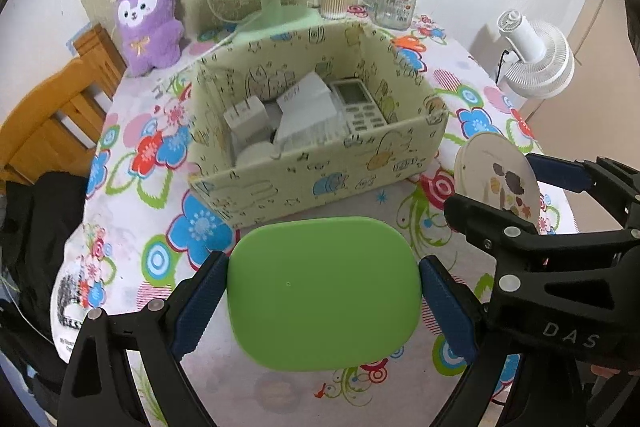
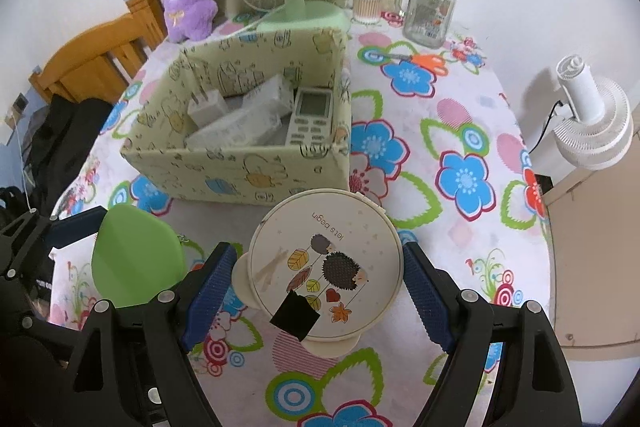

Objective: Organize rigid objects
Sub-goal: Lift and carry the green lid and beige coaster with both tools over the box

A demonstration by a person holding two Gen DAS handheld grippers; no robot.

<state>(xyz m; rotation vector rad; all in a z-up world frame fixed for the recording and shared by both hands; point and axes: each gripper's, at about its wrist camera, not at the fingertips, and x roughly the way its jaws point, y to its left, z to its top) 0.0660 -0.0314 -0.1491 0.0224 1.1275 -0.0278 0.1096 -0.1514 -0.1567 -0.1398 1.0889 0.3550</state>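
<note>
Left wrist view: the left hand-held gripper [image 1: 323, 293] is clamped on a green case [image 1: 323, 293], smooth, stiff, likely slippery. The right hand-held gripper [image 2: 316, 269] grips a round tin [image 2: 325, 265] by its rim, above the bench [image 2: 460, 115], near the box [image 2: 240, 171].

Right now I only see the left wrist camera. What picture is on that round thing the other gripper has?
Observer: The round case shows a hedgehog with coloured leaves.
Operator: Any words on it?
Observer: Yes, "let's begin" is printed near its top edge.
Operator: Is something stuck on it?
Observer: A small black square sits at its lower edge; the right gripper has a finger on each side of the case.
</note>
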